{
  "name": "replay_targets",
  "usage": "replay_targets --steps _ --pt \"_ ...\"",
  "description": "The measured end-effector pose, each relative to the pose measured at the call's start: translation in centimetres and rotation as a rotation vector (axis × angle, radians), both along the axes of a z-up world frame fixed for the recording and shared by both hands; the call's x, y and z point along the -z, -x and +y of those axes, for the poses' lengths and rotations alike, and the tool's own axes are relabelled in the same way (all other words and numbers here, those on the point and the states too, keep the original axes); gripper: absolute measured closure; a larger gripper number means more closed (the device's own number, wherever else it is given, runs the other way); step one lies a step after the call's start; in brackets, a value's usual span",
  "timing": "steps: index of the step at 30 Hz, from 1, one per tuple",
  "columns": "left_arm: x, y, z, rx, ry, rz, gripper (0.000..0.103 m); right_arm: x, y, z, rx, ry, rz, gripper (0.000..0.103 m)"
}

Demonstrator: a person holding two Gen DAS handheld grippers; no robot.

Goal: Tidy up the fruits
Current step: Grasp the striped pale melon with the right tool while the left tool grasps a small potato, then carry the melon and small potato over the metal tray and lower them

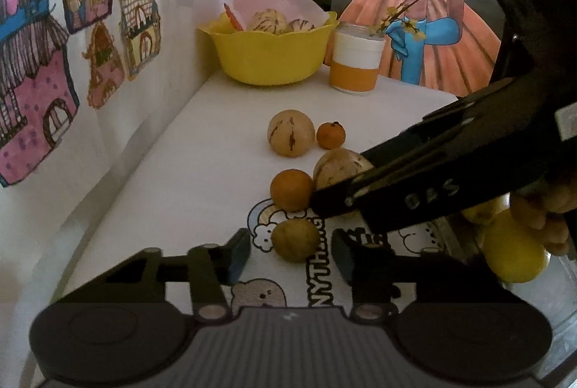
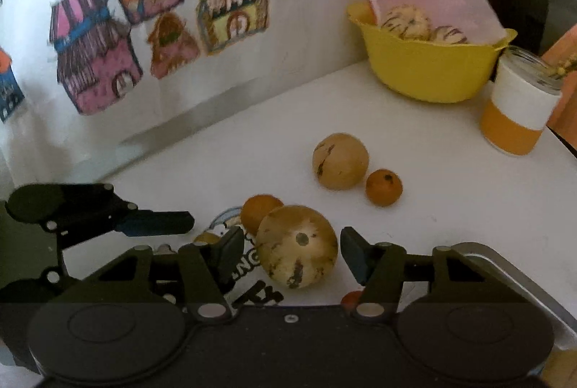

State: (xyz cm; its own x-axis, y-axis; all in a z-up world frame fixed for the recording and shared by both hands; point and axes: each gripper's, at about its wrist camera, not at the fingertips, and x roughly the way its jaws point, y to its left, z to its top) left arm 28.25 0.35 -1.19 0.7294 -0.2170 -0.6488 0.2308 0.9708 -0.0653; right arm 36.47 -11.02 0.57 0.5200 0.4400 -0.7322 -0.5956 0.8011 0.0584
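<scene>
Round, brown-streaked tan melon [image 2: 296,246] between parted right hand-held gripper [image 2: 292,252] fingers

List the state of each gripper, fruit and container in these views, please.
left gripper: open, fingers astride a small brownish fruit
right gripper: open, fingers astride a streaked melon
yellow bowl: upright, holding streaked melons
jar: upright, lidless, holding a flowering twig
far melon and small orange: lying loose on the table

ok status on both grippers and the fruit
Left gripper open around small brown fruit. Right gripper open around striped melon. Orange touching melon's far side.
</scene>
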Motion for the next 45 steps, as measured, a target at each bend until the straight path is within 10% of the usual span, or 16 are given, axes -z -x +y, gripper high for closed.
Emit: replay_targets --steps 5,21,34,45 --pt "0.1 -0.3 0.0 0.004 0.02 0.012 0.071 0.3 -0.5 0.1 0.008 0.006 0.003 0.051" --pt "-2.4 3.6 0.3 -0.022 0.074 0.023 0.071 -2.4 4.8 -1.8 0.006 -0.078 -0.117 0.053" --pt "-5.5 7.9 -5.6 0.098 0.119 -0.029 0.071 -8.0 12.8 -11.3 0.143 -0.107 -0.235 0.053" --pt "-4.1 10.6 -11.9 0.217 0.087 -0.002 0.071 -4.9 17.6 -18.6 0.256 -0.091 -0.206 0.053"
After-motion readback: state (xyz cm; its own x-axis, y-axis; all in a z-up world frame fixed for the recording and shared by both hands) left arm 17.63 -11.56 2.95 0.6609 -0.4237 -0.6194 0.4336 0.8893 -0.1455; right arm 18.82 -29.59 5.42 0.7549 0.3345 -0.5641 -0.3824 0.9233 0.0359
